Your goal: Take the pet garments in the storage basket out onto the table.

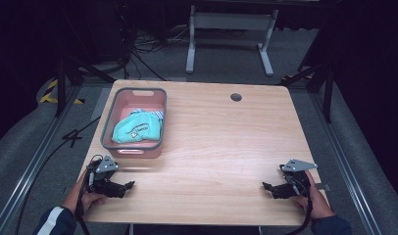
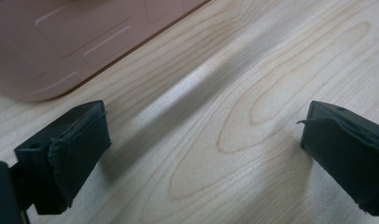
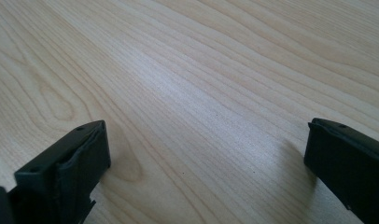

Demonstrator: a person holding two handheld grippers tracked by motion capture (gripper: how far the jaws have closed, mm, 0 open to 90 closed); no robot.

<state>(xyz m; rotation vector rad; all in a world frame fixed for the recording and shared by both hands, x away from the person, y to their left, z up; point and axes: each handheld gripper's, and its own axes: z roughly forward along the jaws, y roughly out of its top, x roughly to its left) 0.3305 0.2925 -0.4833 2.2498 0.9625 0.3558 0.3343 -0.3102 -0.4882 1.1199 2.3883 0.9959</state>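
Pink bin [image 1: 134, 122] w/ grey rim sits on table [image 1: 216, 142], far-left area, long axis running away from the person. Inside: teal cloth item [image 1: 137, 128], bunched, small label on top, striped bit at its far edge. Left gripper [image 1: 123, 186] rests near the left front edge, just in front of the bin, tips aimed right; jaws spread wide, nothing btwn them. Right gripper [image 1: 269, 187] at right front, tips aimed left, jaws also wide apart, empty. A hand [image 1: 91, 198] holds each.

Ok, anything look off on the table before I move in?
Nothing stands out. The pink plastic bin with grey rim sits square on the wooden table, teal cloth bundled inside. Both grippers, left and right, rest open.
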